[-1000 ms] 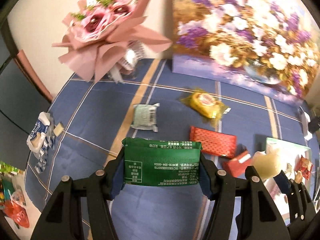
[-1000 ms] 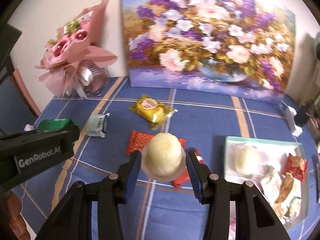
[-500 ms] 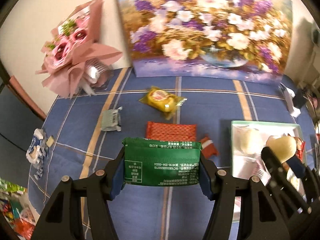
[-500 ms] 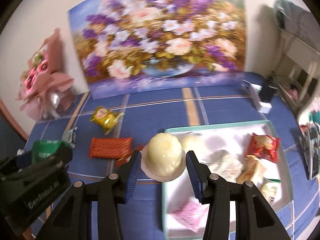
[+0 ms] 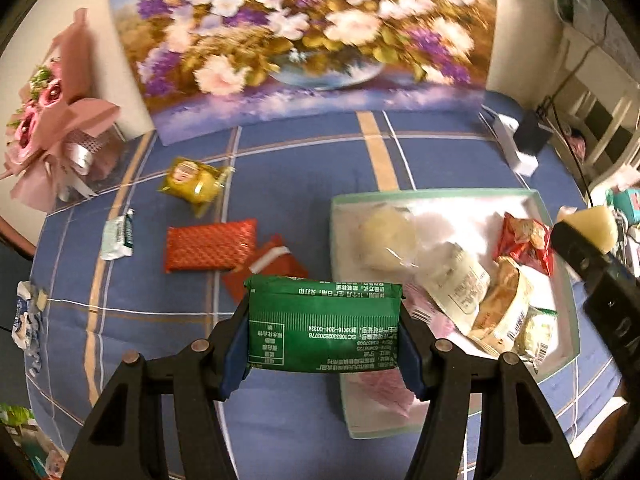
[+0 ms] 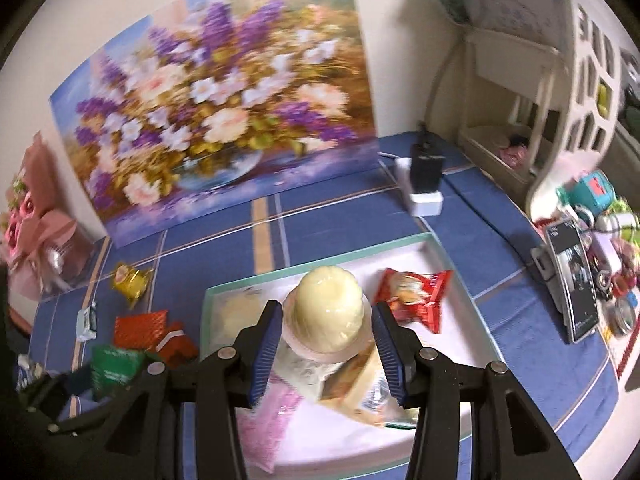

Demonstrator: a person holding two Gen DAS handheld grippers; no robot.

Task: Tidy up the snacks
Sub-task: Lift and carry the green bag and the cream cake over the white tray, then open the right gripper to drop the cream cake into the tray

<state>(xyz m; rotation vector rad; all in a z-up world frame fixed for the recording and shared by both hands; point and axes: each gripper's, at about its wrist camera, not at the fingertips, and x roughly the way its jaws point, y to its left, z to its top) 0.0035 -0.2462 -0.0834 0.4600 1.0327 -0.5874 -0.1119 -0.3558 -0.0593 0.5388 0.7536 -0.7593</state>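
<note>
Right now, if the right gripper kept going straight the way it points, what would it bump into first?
Probably the snacks piled in the tray. The right gripper, shut on a pale jelly cup, points down over wrapped packets there. Depth is unclear.

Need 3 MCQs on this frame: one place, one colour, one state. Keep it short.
1. Where does the yellow snack packet lie?
A. in the tray
B. on the blue tablecloth, left of the tray
C. between fingers

2. What colour is the packet in the left gripper?
A. green
B. red
C. yellow

3. What is the state of the right gripper?
A. open, empty
B. out of view
C. shut on a pale jelly cup

Answers: 1 B, it rests on the tablecloth, outside the tray. 2 A, the green packet sits between the fingers. 3 C, the pads press the jelly cup.
</note>
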